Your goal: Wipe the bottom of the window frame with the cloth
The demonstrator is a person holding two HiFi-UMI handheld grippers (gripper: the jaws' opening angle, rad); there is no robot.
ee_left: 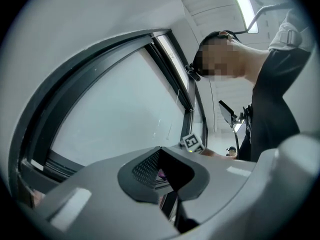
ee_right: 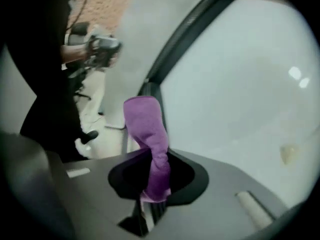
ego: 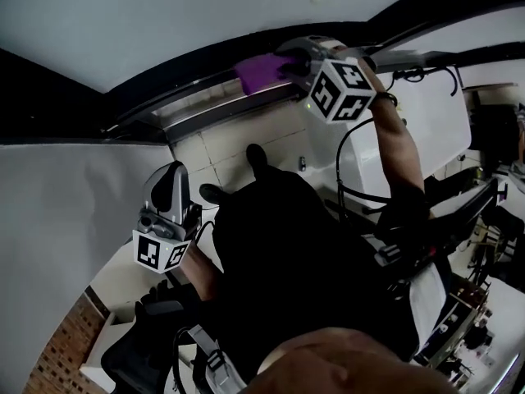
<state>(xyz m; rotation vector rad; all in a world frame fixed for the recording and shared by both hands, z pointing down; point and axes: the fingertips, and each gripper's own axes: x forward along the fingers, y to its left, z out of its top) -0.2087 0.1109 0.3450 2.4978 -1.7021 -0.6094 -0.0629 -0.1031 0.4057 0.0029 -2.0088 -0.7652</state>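
The purple cloth [ego: 258, 72] is bunched against the dark bottom rail of the window frame [ego: 197, 98] at the top of the head view. My right gripper [ego: 283, 66] is shut on it, arm stretched forward. In the right gripper view the cloth [ee_right: 147, 129] sticks up out of the jaws of the right gripper [ee_right: 156, 176], beside the dark frame [ee_right: 175, 44] and pale glass. My left gripper [ego: 172, 175] hangs back near my body, pointing up, shut with nothing in it. The left gripper [ee_left: 165, 176] faces the window frame [ee_left: 100, 64] from below.
A white tiled wall [ego: 238, 146] runs below the window. A black office chair [ego: 143, 347] stands at lower left over brick-patterned floor [ego: 57, 355]. A white panel [ego: 443, 130] and cables with cluttered equipment [ego: 467, 302] fill the right side.
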